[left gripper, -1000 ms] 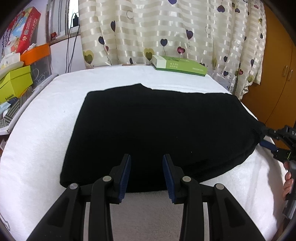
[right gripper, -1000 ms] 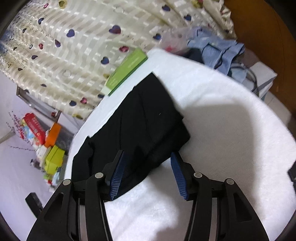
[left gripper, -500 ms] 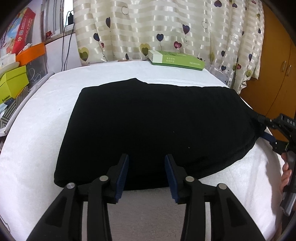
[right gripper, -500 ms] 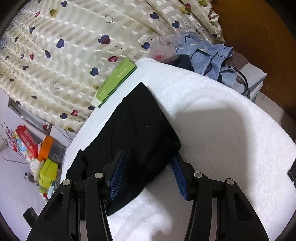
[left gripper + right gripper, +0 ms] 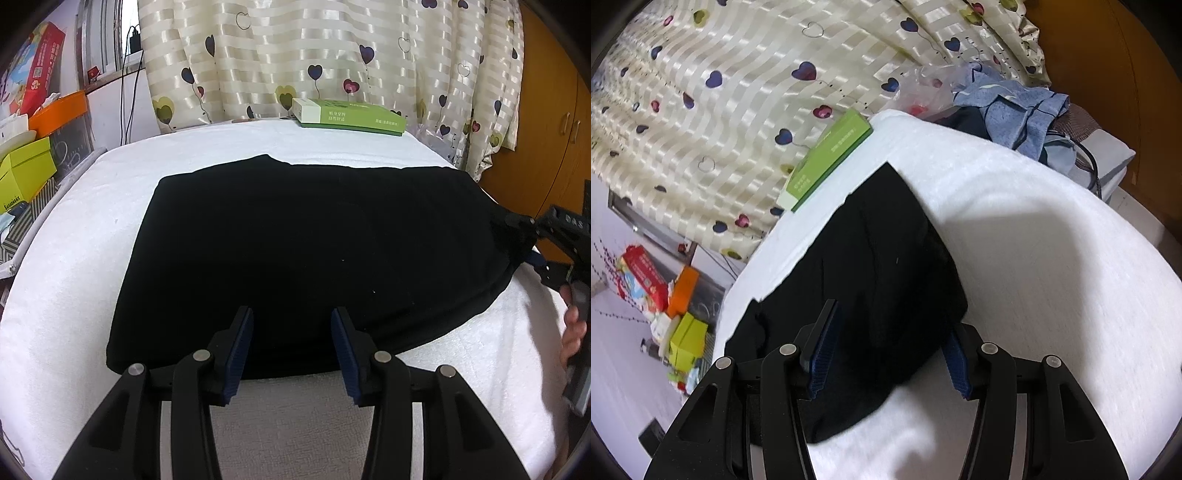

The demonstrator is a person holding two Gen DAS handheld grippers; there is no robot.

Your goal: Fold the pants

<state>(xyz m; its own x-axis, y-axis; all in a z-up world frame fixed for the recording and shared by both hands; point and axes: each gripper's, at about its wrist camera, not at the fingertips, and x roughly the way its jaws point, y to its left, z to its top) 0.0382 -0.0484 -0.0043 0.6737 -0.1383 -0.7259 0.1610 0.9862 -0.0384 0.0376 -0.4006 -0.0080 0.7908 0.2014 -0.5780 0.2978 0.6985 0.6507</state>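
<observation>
Black pants (image 5: 314,251) lie folded flat on a white towel-covered surface (image 5: 92,258). My left gripper (image 5: 291,317) is open, its blue-padded fingertips over the pants' near edge with nothing pinched. In the right wrist view the pants' (image 5: 886,266) right end sits between the wide-apart fingers of my right gripper (image 5: 890,325), which is open; the cloth hides the right fingertip. The left wrist view shows the right gripper (image 5: 524,240) at the pants' right end, with a hand (image 5: 572,332) behind it.
A green box (image 5: 351,116) lies at the back edge under a heart-print curtain (image 5: 332,48). Yellow and orange boxes (image 5: 26,173) crowd the left side. Blue clothes (image 5: 1015,110) are piled past the far right corner. A wooden cabinet (image 5: 546,140) stands on the right.
Both grippers have moved forward toward the pants. The right gripper's fingers now straddle the pants' right end. Neither gripper has shut.
</observation>
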